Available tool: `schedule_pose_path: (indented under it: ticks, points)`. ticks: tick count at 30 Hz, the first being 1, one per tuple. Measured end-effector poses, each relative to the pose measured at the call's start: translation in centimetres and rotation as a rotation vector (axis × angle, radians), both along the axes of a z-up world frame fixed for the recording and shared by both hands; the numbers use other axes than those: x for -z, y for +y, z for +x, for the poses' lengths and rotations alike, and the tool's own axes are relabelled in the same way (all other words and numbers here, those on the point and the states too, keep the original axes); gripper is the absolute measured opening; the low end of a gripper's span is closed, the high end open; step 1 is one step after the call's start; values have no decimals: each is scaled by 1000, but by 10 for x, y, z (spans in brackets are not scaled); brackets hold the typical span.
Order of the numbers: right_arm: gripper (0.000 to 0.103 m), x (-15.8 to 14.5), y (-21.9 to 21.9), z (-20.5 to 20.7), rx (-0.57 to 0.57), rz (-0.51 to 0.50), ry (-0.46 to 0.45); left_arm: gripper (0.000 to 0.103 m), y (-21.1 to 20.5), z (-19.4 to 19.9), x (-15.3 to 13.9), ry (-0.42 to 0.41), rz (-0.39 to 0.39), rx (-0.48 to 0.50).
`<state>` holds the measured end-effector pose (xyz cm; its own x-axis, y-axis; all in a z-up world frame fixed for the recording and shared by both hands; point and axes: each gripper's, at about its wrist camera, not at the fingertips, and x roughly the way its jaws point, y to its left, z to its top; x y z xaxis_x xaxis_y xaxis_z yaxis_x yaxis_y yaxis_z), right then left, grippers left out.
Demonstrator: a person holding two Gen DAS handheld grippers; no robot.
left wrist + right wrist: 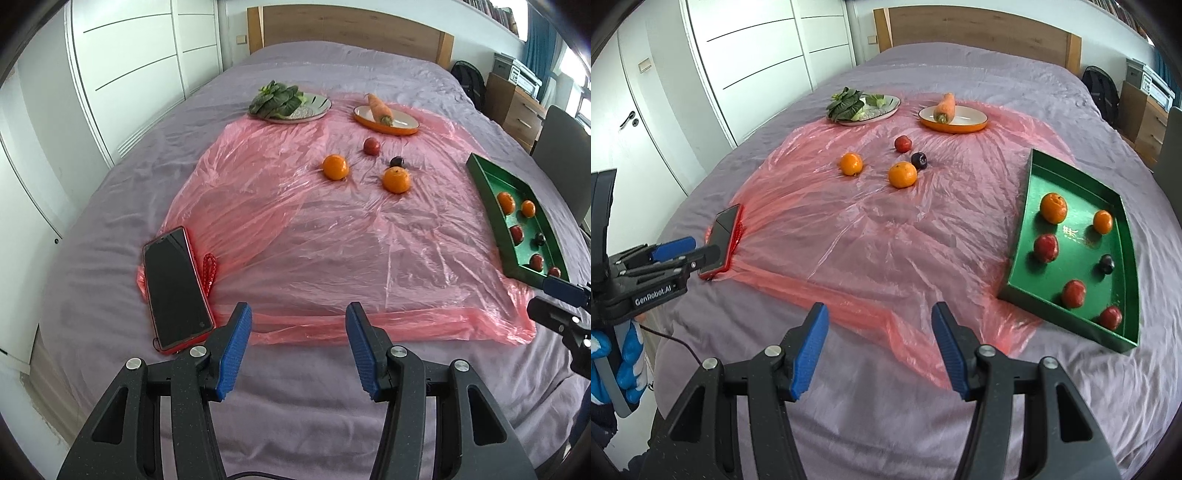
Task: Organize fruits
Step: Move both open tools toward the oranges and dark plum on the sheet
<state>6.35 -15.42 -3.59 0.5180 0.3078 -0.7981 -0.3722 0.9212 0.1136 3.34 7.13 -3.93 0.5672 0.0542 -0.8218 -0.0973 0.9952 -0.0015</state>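
Fruits lie in 2 groups on a pink plastic sheet spread over a bed with a grey-purple cover. In the right wrist view, 4 loose ones sit at about 12 o'clock from the right gripper: an orange, a second orange, a red fruit and a dark plum, which sits just beside the second orange. The green tray at 2 o'clock holds 6 more: 2 oranges, 3 red fruits and 1 dark plum, all apart from each other. Pale characters are printed on the tray floor, too small to read.

Both blue-padded fingers of the right gripper stand wide apart with nothing between them, above bare bedding at the sheet's near edge. The left gripper also has its fingers apart, somewhat less widely, gripping nothing and touching nothing. Seen from the right wrist at 9 o'clock, its body carries the label "GenRobot.AI".

A phone in a red case lies at 10 o'clock from the left gripper, on the sheet's corner. Farther back, a plate bears leafy greens at 11 o'clock, and an orange dish bears a carrot at 12 o'clock.
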Motion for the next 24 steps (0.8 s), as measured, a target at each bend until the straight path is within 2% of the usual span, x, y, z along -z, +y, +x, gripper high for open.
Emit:
schedule_pose_path:
  ticks: [12, 24]
  points:
    - [91, 25, 1, 34, 5, -5, 53, 47, 5, 35, 21, 46, -10, 1]
    - [91, 41, 2, 70, 23, 3, 78, 47, -6, 69, 30, 53, -19, 40]
